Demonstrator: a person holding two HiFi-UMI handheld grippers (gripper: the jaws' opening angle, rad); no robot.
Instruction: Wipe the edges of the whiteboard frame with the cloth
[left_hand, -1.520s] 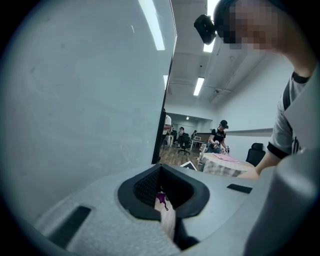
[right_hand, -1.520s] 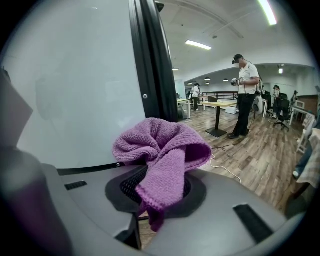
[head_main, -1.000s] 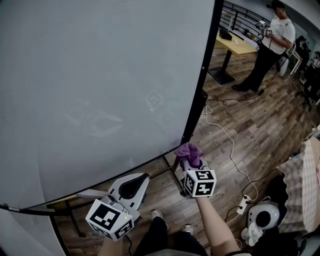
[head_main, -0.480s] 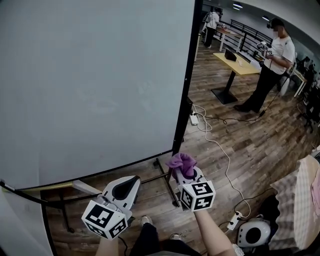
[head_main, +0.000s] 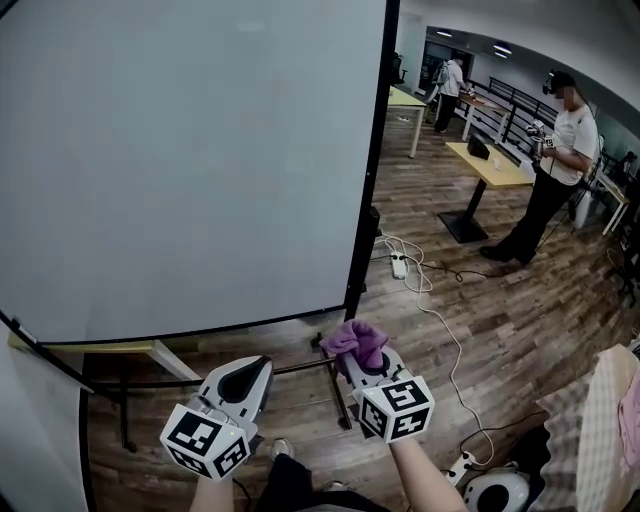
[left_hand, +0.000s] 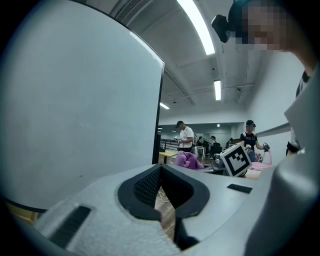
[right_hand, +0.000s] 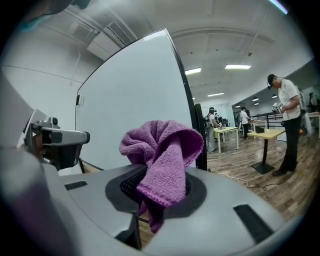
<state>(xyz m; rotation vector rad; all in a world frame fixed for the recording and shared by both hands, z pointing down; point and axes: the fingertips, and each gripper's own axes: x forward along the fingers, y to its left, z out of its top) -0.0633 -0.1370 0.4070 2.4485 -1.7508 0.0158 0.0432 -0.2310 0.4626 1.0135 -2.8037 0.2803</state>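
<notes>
Cloth (head_main: 355, 340), purple, sat bunched and clamped in right gripper (head_main: 362, 355) jaws, near whiteboard frame (head_main: 373, 160) lower right corner. Left gripper (head_main: 250, 374) jaws were together, empty.

The large white whiteboard with a black frame (head_main: 200, 150) runs off the top edge of my head view, so its upper rail is out of sight. The lower end of the purple terry cloth (right_hand: 167, 150) is buried between the pinched jaws of the right claw (right_hand: 159, 192); I can't tell how much is clamped. The black metal stand (head_main: 341, 400) passes partly behind that claw. The striped fabric (head_main: 612, 400) is cut by the right edge. The far figure in white (head_main: 453, 78) is too small to read.
</notes>
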